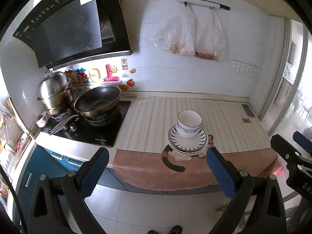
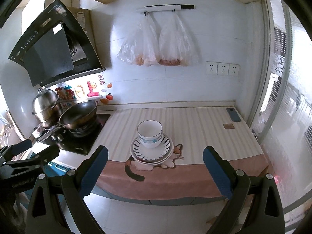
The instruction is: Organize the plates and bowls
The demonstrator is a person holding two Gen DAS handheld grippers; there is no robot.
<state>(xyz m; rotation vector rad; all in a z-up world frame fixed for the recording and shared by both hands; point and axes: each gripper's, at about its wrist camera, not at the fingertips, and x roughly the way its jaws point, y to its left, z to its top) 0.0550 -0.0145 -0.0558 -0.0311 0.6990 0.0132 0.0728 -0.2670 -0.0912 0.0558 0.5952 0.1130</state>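
White bowls (image 1: 188,124) with blue rim lines sit stacked on a stack of plates (image 1: 187,143) with dark ray patterns, on the striped cat-print cloth (image 1: 156,120). The stack also shows in the right wrist view: bowls (image 2: 149,134) on plates (image 2: 152,152). My left gripper (image 1: 156,171) is open and empty, held back in front of the counter edge. My right gripper (image 2: 155,170) is open and empty, also off the counter. The right gripper (image 1: 292,156) shows at the right edge of the left wrist view; the left gripper (image 2: 25,156) shows at the left of the right wrist view.
A black stove (image 1: 87,130) at left holds a wok (image 1: 97,101) and a steel steamer pot (image 1: 54,91). A range hood (image 1: 68,25) hangs above. Plastic bags (image 1: 191,33) hang on the wall. A phone (image 1: 248,110) and coaster (image 1: 245,120) lie at the counter's far right.
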